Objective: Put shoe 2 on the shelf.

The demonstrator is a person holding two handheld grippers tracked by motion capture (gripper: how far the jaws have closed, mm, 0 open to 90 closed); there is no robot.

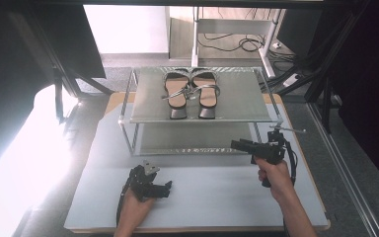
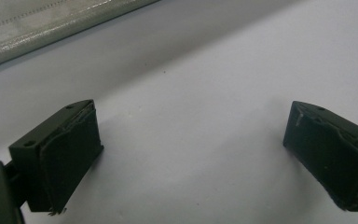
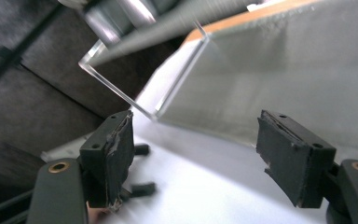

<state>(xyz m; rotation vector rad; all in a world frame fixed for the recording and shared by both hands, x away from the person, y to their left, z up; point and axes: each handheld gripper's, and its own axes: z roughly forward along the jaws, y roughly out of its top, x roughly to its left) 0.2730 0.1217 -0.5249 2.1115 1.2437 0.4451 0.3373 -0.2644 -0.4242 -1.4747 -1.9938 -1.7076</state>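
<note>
My sandals (image 1: 191,94) sit side by side on the top shelf of the rack (image 1: 256,114), at 12 o'clock, toes pointing away from me, heels toward me. Right gripper (image 1: 238,145) at 3 o'clock, jaws apart, empty. Left gripper (image 1: 167,188) at 7 o'clock, also apart and empty.

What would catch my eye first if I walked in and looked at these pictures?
Most likely the pair of sandals, set side by side on the top shelf of a metal rack at the far end of the table. Next, the person's two hands low in the high view: the left gripper rests near the table surface with jaws open, and the right gripper is raised in front of the rack, jaws open and empty.
</note>
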